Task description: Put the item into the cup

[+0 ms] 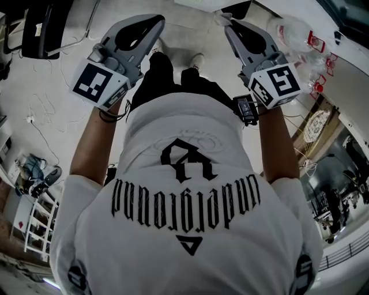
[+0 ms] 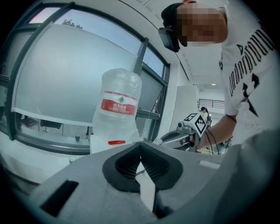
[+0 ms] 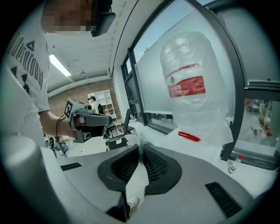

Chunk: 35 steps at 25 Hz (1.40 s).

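Head view, pale floor [image 1: 57,109], jug [image 2: 118,109] by window [image 2: 57,74], left gripper [image 2: 141,148] jaws together, right gripper [image 3: 141,149] jaws pinching wad [image 1: 221,17]

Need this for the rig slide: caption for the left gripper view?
Left gripper, shut and empty, points at a large red-labelled water jug, with the right gripper held alongside.

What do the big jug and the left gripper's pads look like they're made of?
Jug: translucent, faintly blue plastic with a glossy look; light shows through it above the red label. A thin, crinkled clear film seems draped over it. Left gripper pads: black, matte, finely ribbed, so probably rubber.
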Tool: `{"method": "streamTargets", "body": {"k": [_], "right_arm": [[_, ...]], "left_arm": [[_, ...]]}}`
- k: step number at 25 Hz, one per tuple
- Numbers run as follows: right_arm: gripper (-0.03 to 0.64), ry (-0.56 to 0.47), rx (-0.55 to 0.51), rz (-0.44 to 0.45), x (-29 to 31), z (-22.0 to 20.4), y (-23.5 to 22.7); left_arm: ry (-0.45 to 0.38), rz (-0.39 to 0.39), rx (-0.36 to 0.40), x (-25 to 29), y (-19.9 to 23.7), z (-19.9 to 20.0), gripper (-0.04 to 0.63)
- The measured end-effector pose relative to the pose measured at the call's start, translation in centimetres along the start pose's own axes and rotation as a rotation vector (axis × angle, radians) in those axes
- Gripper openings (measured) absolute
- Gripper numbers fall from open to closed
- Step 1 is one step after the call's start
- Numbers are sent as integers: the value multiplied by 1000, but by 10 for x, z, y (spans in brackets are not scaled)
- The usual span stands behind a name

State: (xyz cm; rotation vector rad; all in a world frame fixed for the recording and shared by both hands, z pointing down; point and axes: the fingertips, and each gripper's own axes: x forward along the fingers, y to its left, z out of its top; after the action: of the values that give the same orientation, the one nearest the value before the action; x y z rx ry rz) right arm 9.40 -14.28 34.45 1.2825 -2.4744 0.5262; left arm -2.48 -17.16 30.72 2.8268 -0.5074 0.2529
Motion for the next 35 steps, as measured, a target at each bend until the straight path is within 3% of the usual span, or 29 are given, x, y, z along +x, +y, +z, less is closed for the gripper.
{"method": "streamTargets", "body": {"k": [12, 18, 25, 35], "right_arm": [[40, 50, 46, -63, 52, -44, -30], [40, 54, 42, -77, 76, -62, -45], [40, 88, 80, -81, 119, -99, -57], [41, 127, 144, -161, 180, -158, -83]], "left_arm": [[14, -38, -36, 34, 33, -36, 15], [32, -47, -13, 59, 49, -61, 14], [68, -92, -34, 85, 71, -99, 14], [122, -115, -32, 112, 106, -169, 15]]}}
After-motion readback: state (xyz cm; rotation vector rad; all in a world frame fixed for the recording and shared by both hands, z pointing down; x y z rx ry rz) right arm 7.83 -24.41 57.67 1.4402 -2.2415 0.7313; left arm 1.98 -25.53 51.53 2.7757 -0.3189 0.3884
